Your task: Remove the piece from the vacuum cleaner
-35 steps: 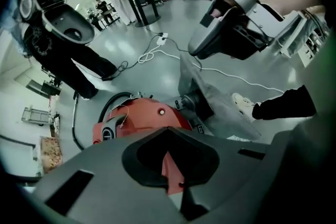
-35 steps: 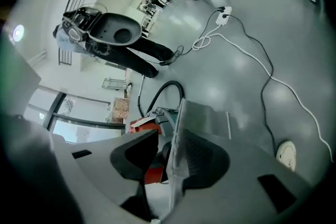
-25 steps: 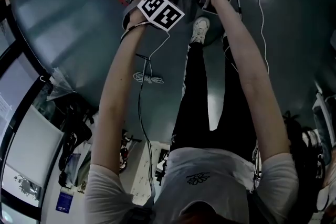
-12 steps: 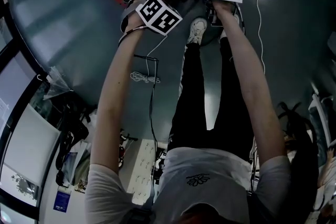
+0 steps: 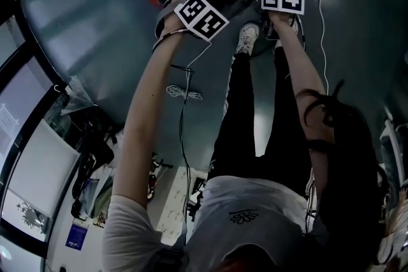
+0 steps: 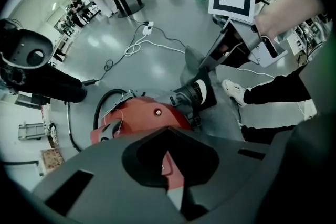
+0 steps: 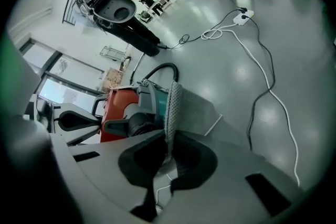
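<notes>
**Ana:** Where is the piece?

**Ben:** The piece [image 7: 172, 105] is a thin grey mesh flap at the front end of the red vacuum [image 7: 123, 107]. The vacuum sits on the floor [image 7: 247, 34]. The right gripper [image 7: 168, 157] pinches the near edge of the piece, with its pads pressed onto the mesh. The left gripper [image 6: 169, 162] looks clamped on a red bit of the vacuum. In the head view the vacuum lies at about 11 o'clock.

**Ana:** Which way does the piece point?

**Ben:** From the right gripper it shows edge-on. Its long side runs from 6 o'clock up to 12 o'clock, straight out from the jaws. The far end leans a touch toward 1 o'clock. That end sits against the green collar [image 7: 159, 105] of the vacuum.

**Ana:** What could go wrong?

**Ben:** The mesh looks soft and thin, and only its edge is held. A hard tug may let it slip out of the pads or tear it. A pull to the side may jam it at the collar, so a straight pull along its long side looks safer. If the left gripper's hold slips, the whole vacuum may drag along with the piece. A white cable [image 7: 270, 86] also lies on the floor nearby and could snag.
</notes>
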A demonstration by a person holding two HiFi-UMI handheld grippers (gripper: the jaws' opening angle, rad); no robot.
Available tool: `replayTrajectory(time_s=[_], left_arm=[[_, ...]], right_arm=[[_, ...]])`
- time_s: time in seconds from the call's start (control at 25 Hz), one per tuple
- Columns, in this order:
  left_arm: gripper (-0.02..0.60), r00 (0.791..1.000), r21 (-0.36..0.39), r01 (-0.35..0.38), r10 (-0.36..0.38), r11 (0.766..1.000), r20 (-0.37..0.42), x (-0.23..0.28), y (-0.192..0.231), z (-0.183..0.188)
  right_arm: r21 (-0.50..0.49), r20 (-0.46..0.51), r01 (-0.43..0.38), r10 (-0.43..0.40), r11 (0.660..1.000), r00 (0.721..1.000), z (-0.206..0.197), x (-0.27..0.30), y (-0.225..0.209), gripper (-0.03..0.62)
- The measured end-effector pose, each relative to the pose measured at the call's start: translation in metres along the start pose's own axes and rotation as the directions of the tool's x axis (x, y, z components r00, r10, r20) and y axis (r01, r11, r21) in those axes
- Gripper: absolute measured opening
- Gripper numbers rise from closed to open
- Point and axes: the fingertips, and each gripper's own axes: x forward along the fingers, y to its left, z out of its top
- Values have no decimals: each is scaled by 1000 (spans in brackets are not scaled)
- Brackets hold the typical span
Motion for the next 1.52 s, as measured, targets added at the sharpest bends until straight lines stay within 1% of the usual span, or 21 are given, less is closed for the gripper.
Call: replayTrajectory(time_s=[0.2, 0.4, 0.52, 0.64, 0.76, 0.92, 1.0, 1.2, 1.4, 1.44, 1.48, 1.52], left_arm=[[3, 1000, -2, -12, 12, 1000, -13, -2, 1, -3], [3, 999, 2, -11, 11, 1000, -30, -1, -1, -3], [3, 999, 5, -6, 6, 1000, -32, -5, -3, -3], [3, 999, 9, -10, 10, 1000, -33, -11, -2, 1], [3, 999, 8, -2, 3, 1000, -33, -21, -5, 5], [3, 999, 11, -11, 11, 1000, -34, -8, -3, -1], [3, 999, 6, -10, 10, 1000, -34, -5, -2, -2], [3, 999, 6, -12, 12, 1000, -36, -6, -3, -2], [3, 999, 6, -14, 14, 1000, -41, -7, -2, -2], [3, 999, 9, -16, 16, 1000, -43, -7, -2, -1], [3, 999, 12, -16, 17, 1000, -44, -6, -3, -1], [3, 999, 14, -16, 16, 1000, -45, -6, -3, 0]], right_arm=[[-9, 7, -27, 27, 1000, 1000, -6, -4, 3, 26], [-51, 14, -43, 44, 998, 999, -10, -7, 4, 26], [-125, 20, -30, 33, 992, 999, -9, -12, 5, 26], [-228, 15, -6, 10, 974, 1000, -7, -22, 3, 26], [-274, -2, -9, 9, 962, 1000, -8, -37, 1, 27], [-349, -10, -3, -1, 937, 1000, -10, -24, 0, 26], [-363, -7, -3, 1, 932, 1000, -11, -23, -1, 26], [-349, -5, -11, 10, 937, 1000, -19, -25, -3, 26], [-386, -18, -30, 25, 922, 1000, -19, -24, 1, 26], [-401, -25, -20, 11, 916, 1000, -20, -25, -2, 26], [-427, -42, 13, -34, 904, 999, -25, -28, -12, 26], [-468, -69, 71, -116, 881, 991, -34, -33, -31, 26]])
